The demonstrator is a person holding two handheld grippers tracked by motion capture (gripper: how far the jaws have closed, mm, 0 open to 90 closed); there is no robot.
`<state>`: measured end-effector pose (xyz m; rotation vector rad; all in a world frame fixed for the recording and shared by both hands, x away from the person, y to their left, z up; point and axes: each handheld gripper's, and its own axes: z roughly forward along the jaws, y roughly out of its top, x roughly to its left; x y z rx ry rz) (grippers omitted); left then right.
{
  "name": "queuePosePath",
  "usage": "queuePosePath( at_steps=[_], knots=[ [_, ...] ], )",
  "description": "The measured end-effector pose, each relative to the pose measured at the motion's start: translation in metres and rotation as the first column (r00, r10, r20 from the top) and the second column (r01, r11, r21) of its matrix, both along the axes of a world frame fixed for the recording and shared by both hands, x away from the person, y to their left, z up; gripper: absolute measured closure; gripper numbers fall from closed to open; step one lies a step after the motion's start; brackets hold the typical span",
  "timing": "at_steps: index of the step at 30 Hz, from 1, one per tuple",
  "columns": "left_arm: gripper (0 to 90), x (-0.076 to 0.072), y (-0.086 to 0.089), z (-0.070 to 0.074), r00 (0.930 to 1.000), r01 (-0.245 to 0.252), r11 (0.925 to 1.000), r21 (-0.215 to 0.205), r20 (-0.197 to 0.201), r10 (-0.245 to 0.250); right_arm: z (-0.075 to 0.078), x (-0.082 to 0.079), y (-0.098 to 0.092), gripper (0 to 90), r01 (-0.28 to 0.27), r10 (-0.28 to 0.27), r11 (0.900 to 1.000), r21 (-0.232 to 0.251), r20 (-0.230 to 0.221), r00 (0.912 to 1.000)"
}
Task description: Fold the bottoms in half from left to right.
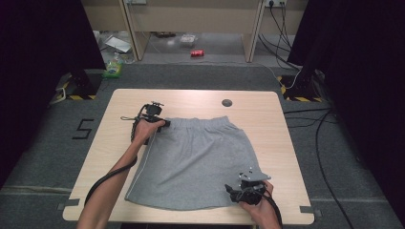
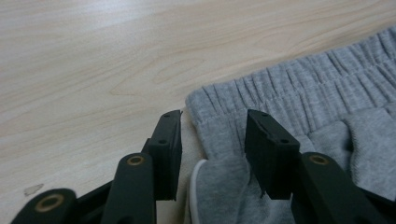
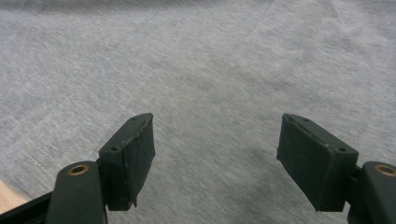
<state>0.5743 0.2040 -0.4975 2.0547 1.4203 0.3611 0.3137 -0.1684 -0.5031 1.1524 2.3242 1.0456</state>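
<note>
a pair of grey shorts (image 1: 191, 160) lies flat on a light wooden table (image 1: 286, 143), waistband toward twelve o'clock and the hem toward six o'clock, taking up the middle of the tabletop. a thin white stripe runs down the side seam at the nine o'clock edge of the cloth.

the left gripper (image 1: 160, 125) sits at the waistband corner, at about ten o'clock from the middle of the shorts, held by the person's left hand (image 1: 143, 132). in the left gripper view its jaws straddle that corner (image 2: 219, 135): the gathered elastic band and the seam lie between the two black pads, the left pad is over bare wood just beside the cloth edge, and the right pad is over the cloth. the jaws are part way apart with a gap on each side of the fold, so they are not yet pressing on the cloth.

the right gripper (image 1: 235, 192) is at the hem corner, at about five o'clock from the middle of the shorts, held by the right hand (image 1: 260, 205). in the right gripper view its jaws stand wide apart just above plain grey cloth (image 3: 210, 93), with nothing clamped between them.

a small dark round disc (image 1: 227, 102) lies on the table at twelve o'clock, just beyond the waistband.
</note>
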Motion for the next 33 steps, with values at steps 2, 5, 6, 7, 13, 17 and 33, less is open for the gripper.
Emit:
queuePosePath(
  at_steps=[2, 5, 6, 7, 13, 17, 33],
  knots=[
    [60.9, 0.0, -0.002, -0.001, 1.0, 0.006, 1.0, 0.002, 0.002, -0.006, 0.0, 0.0, 0.002, 27.7, -0.007, 0.007, 1.0, 0.002, 0.002, 1.0],
    [63.3, 0.001, -0.002, 0.0, 1.0, 0.004, 1.0, 0.001, -0.009, -0.004, 0.001, 0.0, 0.008, 27.8, -0.019, 0.019, 1.0, 0.005, 0.009, 0.9998],
    [64.0, 0.001, -0.002, 0.0, 0.9999, 0.005, 1.0, 0.002, -0.012, -0.005, 0.001, -0.001, 0.011, 27.8, -0.026, 0.026, 1.0, 0.015, 0.01, 0.9996],
    [65.2, 0.002, -0.003, 0.001, 0.9999, 0.007, 1.0, 0.003, -0.015, -0.007, 0.002, -0.001, 0.014, 27.8, -0.035, 0.035, 0.999, 0.023, 0.013, 0.9993],
    [72.3, 0.002, -0.003, 0.0, 0.9999, 0.005, 0.9999, -0.013, -0.014, -0.005, 0.004, -0.002, 0.035, 27.8, -0.061, 0.06, 0.997, 0.045, 0.026, 0.9978],
    [74.6, 0.002, -0.002, -0.001, 0.9999, 0.007, 0.9998, -0.018, -0.008, -0.007, 0.007, -0.001, 0.065, 27.8, -0.109, 0.106, 0.993, 0.049, 0.046, 0.9932],
    [76.6, 0.003, -0.001, -0.001, 0.9995, 0.031, 0.9995, 0.006, 0.011, -0.031, 0.011, 0.003, 0.172, 28.8, -0.285, 0.282, 0.955, 0.077, 0.054, 0.9579]
  ],
)
